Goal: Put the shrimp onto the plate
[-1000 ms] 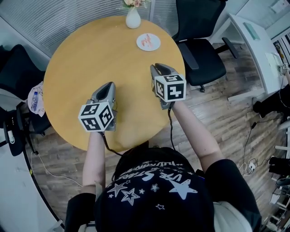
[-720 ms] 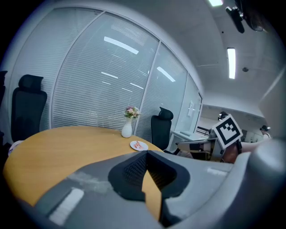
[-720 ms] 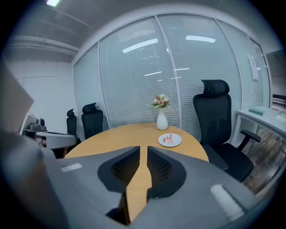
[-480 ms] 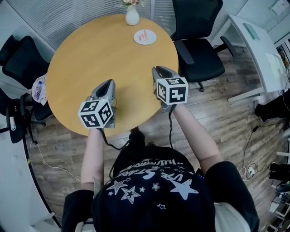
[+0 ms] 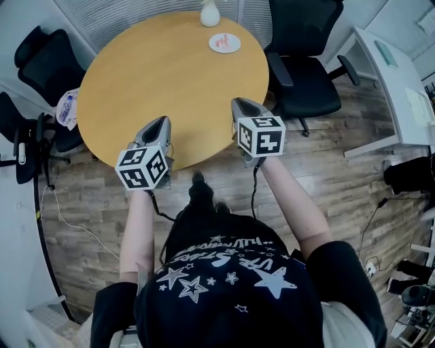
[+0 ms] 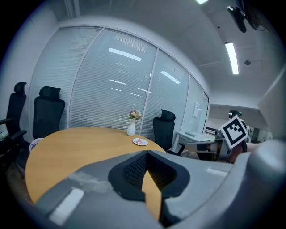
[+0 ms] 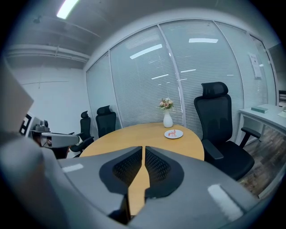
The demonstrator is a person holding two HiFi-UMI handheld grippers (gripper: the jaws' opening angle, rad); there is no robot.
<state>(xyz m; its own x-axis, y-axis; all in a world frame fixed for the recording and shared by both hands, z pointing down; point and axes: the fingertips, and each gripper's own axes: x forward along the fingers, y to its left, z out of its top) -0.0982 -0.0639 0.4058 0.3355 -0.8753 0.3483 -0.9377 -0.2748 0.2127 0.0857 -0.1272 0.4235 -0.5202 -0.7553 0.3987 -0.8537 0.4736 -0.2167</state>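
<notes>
A small white plate (image 5: 224, 43) with the pink shrimp (image 5: 221, 41) on it sits at the far side of the round wooden table (image 5: 156, 75). It also shows far off as the plate (image 6: 140, 142) and the plate (image 7: 173, 133). My left gripper (image 5: 162, 122) hangs over the table's near edge, jaws together and empty; in its own view the left gripper (image 6: 146, 154) points at the tabletop. My right gripper (image 5: 241, 103) hovers by the near right edge. The right gripper (image 7: 143, 150) shows a thin slit, its jaws closing with nothing between them.
A white vase (image 5: 209, 13) with flowers stands behind the plate. A black office chair (image 5: 302, 61) is to the table's right, more black chairs (image 5: 44, 58) to its left, one with a bag and bottle (image 5: 68, 109). A white desk (image 5: 384, 75) stands far right. Wooden floor lies below me.
The table and plate have slid up and away in the head view as the person backs off. Both grippers have come from over the tabletop to its near edge.
</notes>
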